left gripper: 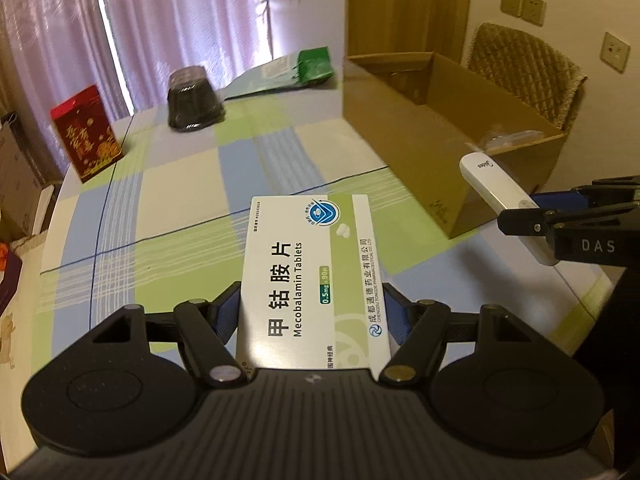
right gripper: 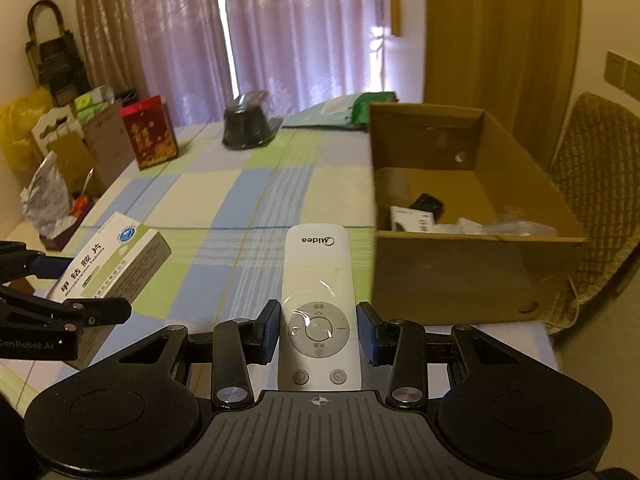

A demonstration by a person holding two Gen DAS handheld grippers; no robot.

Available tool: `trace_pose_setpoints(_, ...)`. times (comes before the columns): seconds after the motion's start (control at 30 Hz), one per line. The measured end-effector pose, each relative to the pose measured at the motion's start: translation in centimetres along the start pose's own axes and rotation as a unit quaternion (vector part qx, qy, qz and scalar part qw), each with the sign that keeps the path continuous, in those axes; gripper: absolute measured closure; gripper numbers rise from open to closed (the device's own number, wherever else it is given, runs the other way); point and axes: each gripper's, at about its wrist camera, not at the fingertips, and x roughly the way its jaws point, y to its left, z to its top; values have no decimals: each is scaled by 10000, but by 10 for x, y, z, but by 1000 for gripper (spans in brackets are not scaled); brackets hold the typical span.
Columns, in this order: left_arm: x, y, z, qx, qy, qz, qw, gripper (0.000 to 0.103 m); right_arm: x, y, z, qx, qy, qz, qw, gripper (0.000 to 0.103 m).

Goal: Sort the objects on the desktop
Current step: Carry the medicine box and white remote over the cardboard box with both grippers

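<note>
My left gripper (left gripper: 312,314) is shut on a white and green medicine box (left gripper: 310,276), held flat above the checked tablecloth. The same medicine box (right gripper: 116,264) shows at the left of the right wrist view, in the left gripper (right gripper: 86,286). My right gripper (right gripper: 319,330) is shut on a white Midea remote control (right gripper: 318,292), its blue pads pressing both long sides. That remote control (left gripper: 500,196) and the right gripper (left gripper: 556,210) appear at the right edge of the left wrist view. An open cardboard box (right gripper: 472,272) stands just right of the remote; inside lie a small carton, a dark item and clear plastic.
The cardboard box (left gripper: 416,152) takes up the table's right side. At the far end sit a black plastic container (left gripper: 194,100), a red gift bag (left gripper: 86,134) and green packets (left gripper: 288,72). A wicker chair (right gripper: 596,184) stands right of the table; bags and cartons crowd the floor at left.
</note>
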Motion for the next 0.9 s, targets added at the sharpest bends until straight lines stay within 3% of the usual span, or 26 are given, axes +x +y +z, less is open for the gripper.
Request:
trace_pose_setpoints(0.6,-5,-28,11,222,-99,-255,9994,36,-27,-30,-2,289,-179,-271,9991,63)
trace_pose_setpoints(0.9,1,-43,33,323,-218,-439,9983,36,-33,-55,11,460,-347,-448,9973,63)
